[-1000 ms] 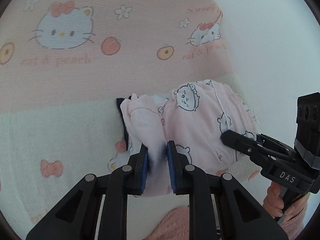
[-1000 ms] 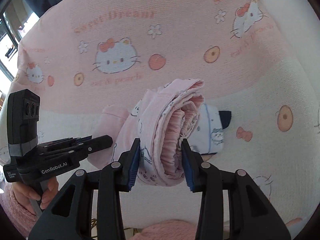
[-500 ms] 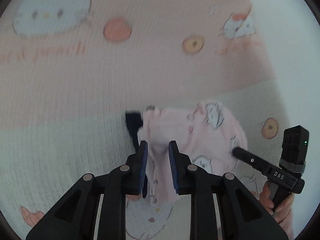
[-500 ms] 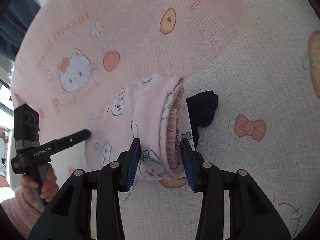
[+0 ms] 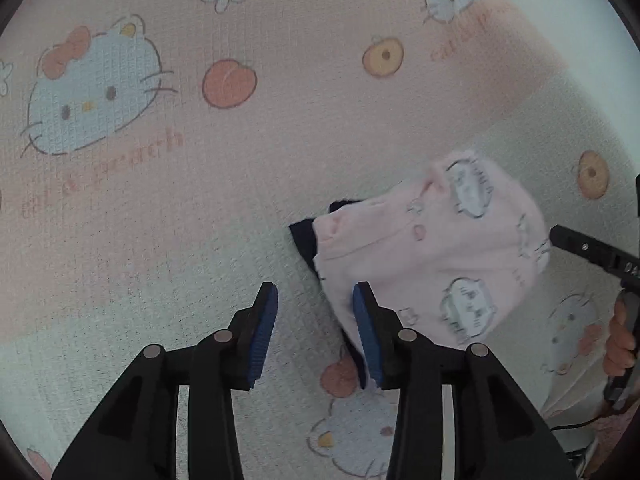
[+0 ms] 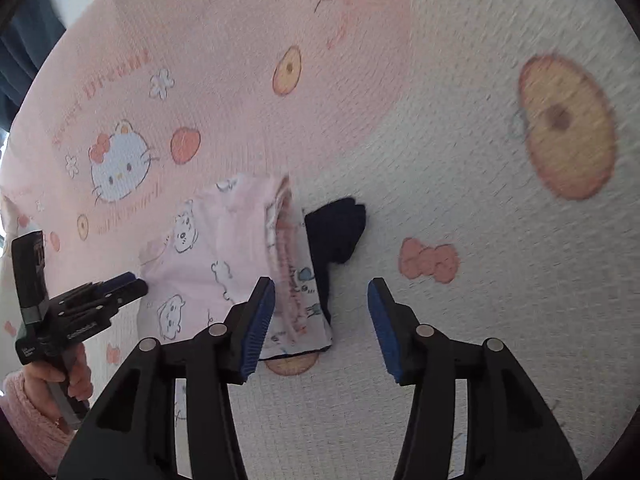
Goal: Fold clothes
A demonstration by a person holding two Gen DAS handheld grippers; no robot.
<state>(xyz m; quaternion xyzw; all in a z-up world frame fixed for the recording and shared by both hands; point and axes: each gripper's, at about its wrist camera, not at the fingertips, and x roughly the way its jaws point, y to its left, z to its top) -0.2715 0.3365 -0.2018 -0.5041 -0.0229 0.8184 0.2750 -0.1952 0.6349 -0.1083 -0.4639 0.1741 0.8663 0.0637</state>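
A folded pink garment with small cartoon prints (image 5: 440,260) lies on the bed, on top of a dark navy piece (image 5: 304,236). My left gripper (image 5: 314,332) is open and empty; its right pad sits at the garment's near left edge. In the right wrist view the same pink bundle (image 6: 224,264) shows its folded layers, with the navy piece (image 6: 340,232) sticking out to the right. My right gripper (image 6: 322,320) is open and empty, its left pad against the bundle's near edge. Each gripper also shows in the other's view (image 5: 592,252) (image 6: 80,304).
A pink and white Hello Kitty blanket (image 5: 160,160) covers the whole surface, also in the right wrist view (image 6: 520,240). A dark curtain (image 6: 24,52) is at the far left. The person's hands in pink sleeves hold the grippers (image 6: 48,392).
Both grippers opened and let go of the pink bundle, which now lies on the blanket. Both have drawn back slightly from it.
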